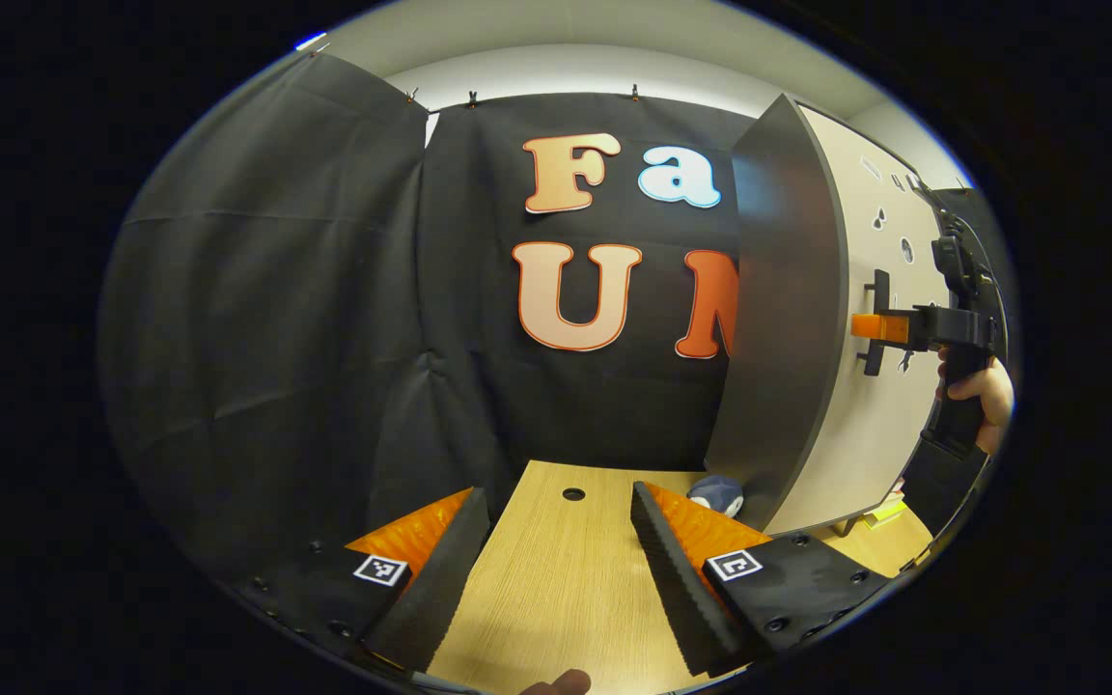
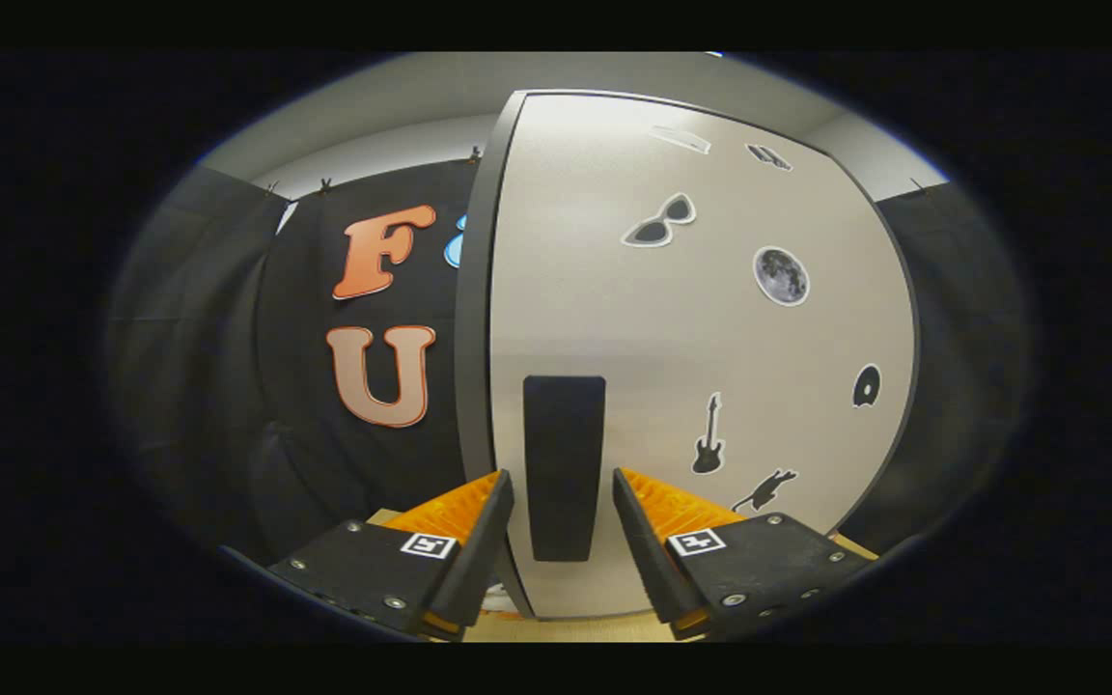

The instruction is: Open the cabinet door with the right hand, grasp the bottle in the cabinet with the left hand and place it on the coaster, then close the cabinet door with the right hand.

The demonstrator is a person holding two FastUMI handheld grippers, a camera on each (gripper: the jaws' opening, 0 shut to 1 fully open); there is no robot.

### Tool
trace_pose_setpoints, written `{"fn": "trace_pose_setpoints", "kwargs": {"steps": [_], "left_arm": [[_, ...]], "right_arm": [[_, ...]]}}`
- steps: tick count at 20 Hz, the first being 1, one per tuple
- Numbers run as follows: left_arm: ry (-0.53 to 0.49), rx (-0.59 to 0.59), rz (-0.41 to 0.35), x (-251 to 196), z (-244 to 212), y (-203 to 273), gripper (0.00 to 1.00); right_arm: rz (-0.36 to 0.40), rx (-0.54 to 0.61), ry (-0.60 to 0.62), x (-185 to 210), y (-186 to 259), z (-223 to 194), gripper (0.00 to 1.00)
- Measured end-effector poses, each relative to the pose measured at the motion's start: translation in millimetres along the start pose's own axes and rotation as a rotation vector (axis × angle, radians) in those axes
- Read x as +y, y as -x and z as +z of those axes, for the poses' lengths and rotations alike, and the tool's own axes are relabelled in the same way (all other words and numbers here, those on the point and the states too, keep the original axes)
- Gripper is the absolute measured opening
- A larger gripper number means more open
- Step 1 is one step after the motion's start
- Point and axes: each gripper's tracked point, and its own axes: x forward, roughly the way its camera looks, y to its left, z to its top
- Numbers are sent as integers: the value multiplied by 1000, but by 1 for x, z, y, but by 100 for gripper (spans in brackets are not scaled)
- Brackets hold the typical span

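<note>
So in the right gripper view, the right gripper (image 2: 561,516) is sitting right at the tall black bar handle (image 2: 564,463) on the pale grey cabinet door (image 2: 672,386). The handle runs up between the two fingers, one on each side, but there's a sliver of gap on both sides, so the jaws are fairly narrow around it and not actually pinching it as far as I can see. The door front has little dark stickers on it: sunglasses (image 2: 658,222), a moon (image 2: 781,276), a guitar (image 2: 708,436).

From the left gripper view, that same gripper shows up far off on the right, held in a person's hand (image 1: 981,386), its tip up against the handle. The cabinet's dark grey side panel (image 1: 778,309) faces this camera. The left gripper (image 1: 561,531) hangs over the light wooden tabletop (image 1: 566,579), jaws spread wide with nothing in them. Something small, rounded and bluish-white (image 1: 716,492) pokes out at the foot of the cabinet; can't tell what it is.

No idea where the bottle is, can't tell from here.
</note>
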Motion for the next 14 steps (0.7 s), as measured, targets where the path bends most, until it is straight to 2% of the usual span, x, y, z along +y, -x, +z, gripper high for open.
{"fn": "trace_pose_setpoints", "kwargs": {"steps": [2, 3, 7, 8, 9, 11, 14], "left_arm": [[-3, 8, 0, 0, -4, -1, 97], [-5, 7, 0, -1, -3, 1, 97], [-8, -5, -2, -7, -1, 15, 96], [-7, -6, -6, -10, -2, 20, 96], [-6, -12, -13, -13, 0, 24, 97], [-12, -21, -24, -19, 5, 31, 96], [-32, -29, -41, -27, 6, 43, 97]], "right_arm": [[16, 7, -38, 2, 1, -1, 40], [21, 14, -38, 1, 1, -2, 36], [29, 14, -40, 1, 6, -1, 33], [29, 18, -48, 1, 9, -2, 27], [31, 24, -46, 2, 13, -2, 29], [32, 29, -49, 2, 25, -3, 23], [25, 16, -73, -5, 50, -2, 24]]}}
